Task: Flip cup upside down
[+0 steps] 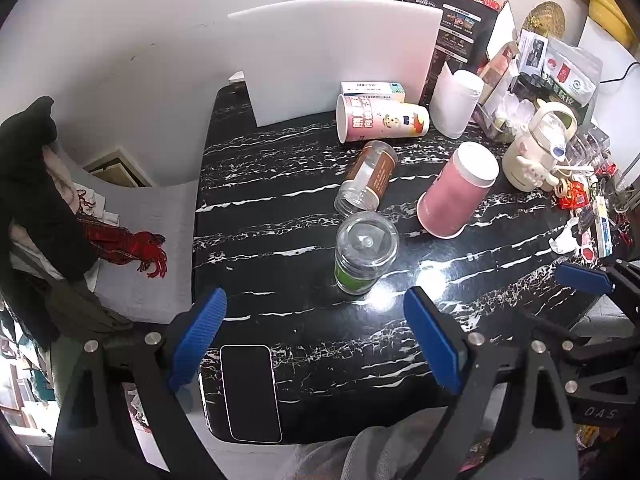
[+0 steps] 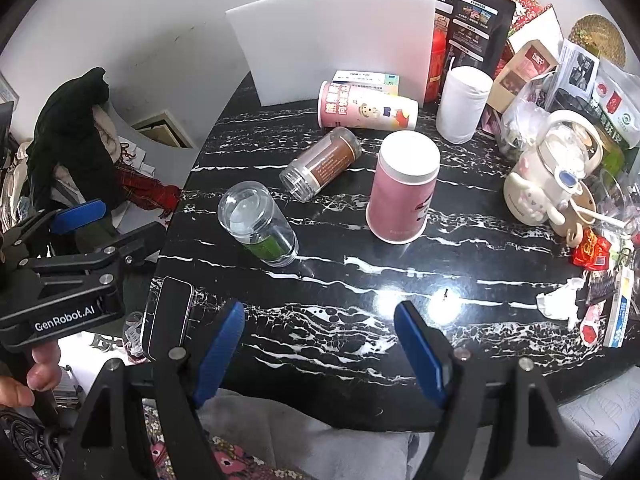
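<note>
We hold both grippers, left gripper (image 1: 316, 340) and right gripper (image 2: 320, 350), wide apart and empty; the pink cup (image 2: 402, 190) stands inverted on the bench (image 2: 340, 320), a clear jar (image 2: 260, 220) and a phone (image 1: 250, 392) nearer us.

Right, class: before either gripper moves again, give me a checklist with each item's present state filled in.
1. Left gripper open and empty: ok.
2. Right gripper open and empty: ok.
3. Plain pink cup standing rim-down on the table: ok.
4. Printed cup flipped: not ok, it lies on its side.
5. Open path to the printed cup: not ok, the brown-label jar lies in front of it.
6. Which cup comes next: cannot tell.
</note>
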